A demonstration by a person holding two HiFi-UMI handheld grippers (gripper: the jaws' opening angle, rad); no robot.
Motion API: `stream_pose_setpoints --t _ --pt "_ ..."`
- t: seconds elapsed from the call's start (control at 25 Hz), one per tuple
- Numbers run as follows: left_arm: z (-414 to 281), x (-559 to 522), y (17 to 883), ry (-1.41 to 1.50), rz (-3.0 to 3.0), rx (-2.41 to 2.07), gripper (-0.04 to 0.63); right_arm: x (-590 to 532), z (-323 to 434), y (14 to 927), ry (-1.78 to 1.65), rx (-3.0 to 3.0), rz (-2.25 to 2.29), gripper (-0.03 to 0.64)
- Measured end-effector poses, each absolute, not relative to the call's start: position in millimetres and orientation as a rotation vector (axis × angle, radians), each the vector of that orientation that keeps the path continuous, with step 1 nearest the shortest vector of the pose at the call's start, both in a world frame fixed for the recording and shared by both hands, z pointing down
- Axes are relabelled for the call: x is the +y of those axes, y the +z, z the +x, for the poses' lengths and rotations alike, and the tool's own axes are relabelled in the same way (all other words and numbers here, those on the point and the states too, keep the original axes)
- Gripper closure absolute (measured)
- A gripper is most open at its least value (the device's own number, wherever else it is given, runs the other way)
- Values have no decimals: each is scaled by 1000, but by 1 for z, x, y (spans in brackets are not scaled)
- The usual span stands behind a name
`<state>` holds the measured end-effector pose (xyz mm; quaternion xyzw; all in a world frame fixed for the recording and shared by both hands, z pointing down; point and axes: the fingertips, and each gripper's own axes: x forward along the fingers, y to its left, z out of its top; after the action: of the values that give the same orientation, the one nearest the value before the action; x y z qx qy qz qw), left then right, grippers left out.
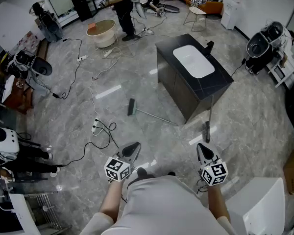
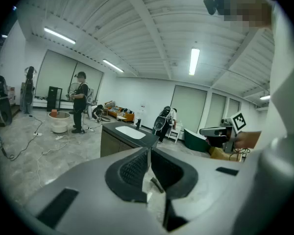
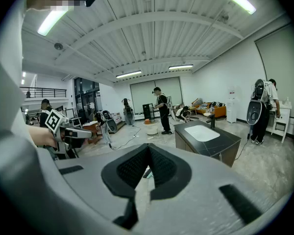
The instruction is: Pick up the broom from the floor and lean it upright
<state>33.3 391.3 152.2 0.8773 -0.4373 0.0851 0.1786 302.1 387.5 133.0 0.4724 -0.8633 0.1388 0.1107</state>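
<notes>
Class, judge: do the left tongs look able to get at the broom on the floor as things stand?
Probably yes, after a step forward and a stoop: the broom lies apart from the left tongs, with only bare floor between them. The tongs are shut and must open first.

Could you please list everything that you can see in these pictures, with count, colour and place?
broom: one, dark head, pale handle, lying on the floor beside the cabinet
cabinet: one, black, mid-room
sink: one, white, set in the cabinet top
tub: one, cream, far floor
cables: several, black and white, across the floor at left
chair: one, white, far end
sofa: one, orange, far end
standing person: one, in black, next to the tub
left tongs: one, dark, shut, empty
right tongs: one, dark, shut, empty
</notes>
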Motion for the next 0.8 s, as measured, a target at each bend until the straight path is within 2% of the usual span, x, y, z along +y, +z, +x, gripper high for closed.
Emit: stream_pose_setpoints --t 0.8 --pt "32 405 138 186 2447 -1303 574 392 324 135 460 -2575 1345 617"
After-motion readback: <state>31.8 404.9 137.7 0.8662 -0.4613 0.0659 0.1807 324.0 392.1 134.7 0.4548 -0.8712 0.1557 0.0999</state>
